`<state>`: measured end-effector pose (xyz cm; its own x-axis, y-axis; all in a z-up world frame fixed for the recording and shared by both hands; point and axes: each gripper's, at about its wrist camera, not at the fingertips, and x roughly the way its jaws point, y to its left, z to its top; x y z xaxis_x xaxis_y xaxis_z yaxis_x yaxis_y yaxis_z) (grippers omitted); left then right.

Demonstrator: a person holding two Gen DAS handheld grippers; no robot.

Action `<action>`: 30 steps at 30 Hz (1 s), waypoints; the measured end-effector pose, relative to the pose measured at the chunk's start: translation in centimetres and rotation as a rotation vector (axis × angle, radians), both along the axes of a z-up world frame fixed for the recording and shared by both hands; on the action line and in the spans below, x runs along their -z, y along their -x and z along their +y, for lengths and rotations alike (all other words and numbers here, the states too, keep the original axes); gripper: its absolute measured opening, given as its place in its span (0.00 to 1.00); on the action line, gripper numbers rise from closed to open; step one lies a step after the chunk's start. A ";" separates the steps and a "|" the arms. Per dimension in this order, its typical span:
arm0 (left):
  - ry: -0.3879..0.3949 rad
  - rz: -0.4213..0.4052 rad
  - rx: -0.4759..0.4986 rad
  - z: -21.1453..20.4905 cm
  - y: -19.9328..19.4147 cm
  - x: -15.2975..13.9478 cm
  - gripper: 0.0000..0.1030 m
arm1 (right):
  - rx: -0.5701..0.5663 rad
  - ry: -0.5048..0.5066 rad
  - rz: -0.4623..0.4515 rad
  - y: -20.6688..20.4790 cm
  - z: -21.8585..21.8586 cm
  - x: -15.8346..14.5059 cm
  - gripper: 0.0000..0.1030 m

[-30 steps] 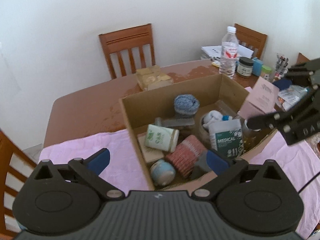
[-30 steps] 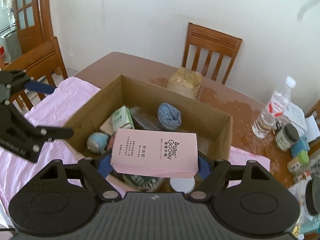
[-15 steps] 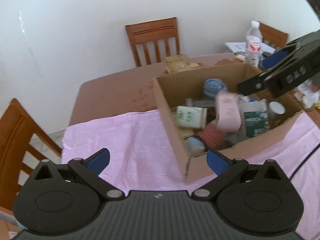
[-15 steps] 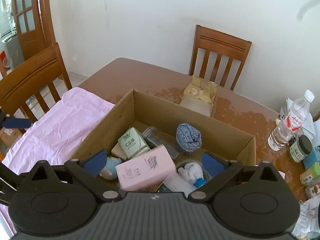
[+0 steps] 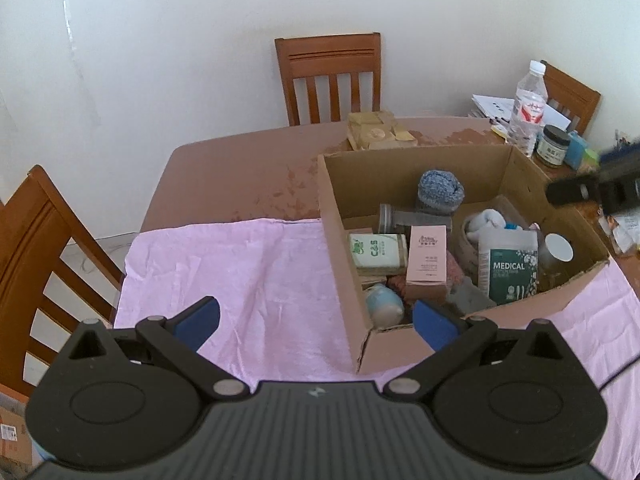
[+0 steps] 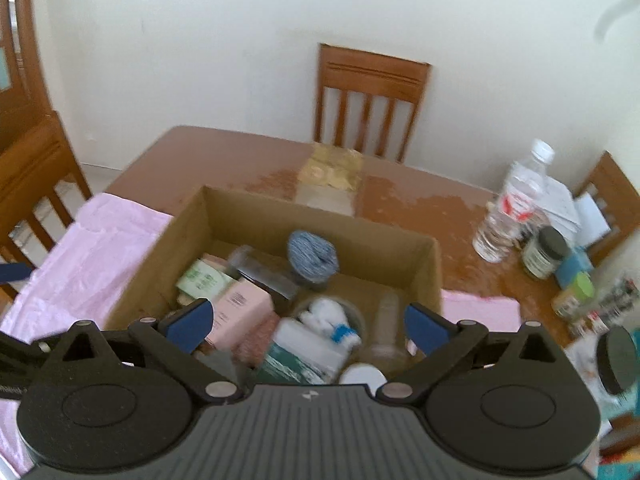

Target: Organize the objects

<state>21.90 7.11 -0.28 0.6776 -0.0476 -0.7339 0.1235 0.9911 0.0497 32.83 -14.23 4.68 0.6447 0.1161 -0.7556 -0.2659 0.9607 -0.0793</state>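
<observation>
Right of centre, the rectangular pink carton [image 5: 426,255] stood upright, long axis vertical, inside the cardboard box [image 5: 340,248]; both grippers' jaws were spread, empty.

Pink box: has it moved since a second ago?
Yes. It left the right claw and now lies inside the cardboard box, the pink box resting beside the green pack.

A cardboard box [image 5: 412,344] sits on the worktop [image 5: 240,176], its near part resting on a cloth [image 5: 248,276] that spreads to its left. In the box, a carton [image 5: 426,254] stands between a tissue pack [image 5: 378,250] on its left and a medical pouch [image 5: 508,266] on its right, with a yarn ball [image 5: 440,188] behind them. Beyond the box's right side stand a water bottle [image 5: 527,110] and a jar [image 5: 554,146]. A chair [image 5: 330,76] stands behind the worktop.
</observation>
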 end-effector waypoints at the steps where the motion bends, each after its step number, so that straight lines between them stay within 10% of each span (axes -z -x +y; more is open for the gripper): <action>1: -0.005 0.008 -0.013 -0.3 0.0 0.2 0.99 | 0.024 0.007 0.015 0.2 -0.3 0.5 1.00; 10: 0.005 0.175 -0.049 -3.7 0.1 1.9 0.99 | 0.214 -0.044 0.254 2.2 -2.8 5.9 1.00; 30: 0.001 0.194 -0.093 -5.1 0.4 -1.5 0.99 | 0.204 -0.064 0.231 4.5 -2.6 2.7 1.00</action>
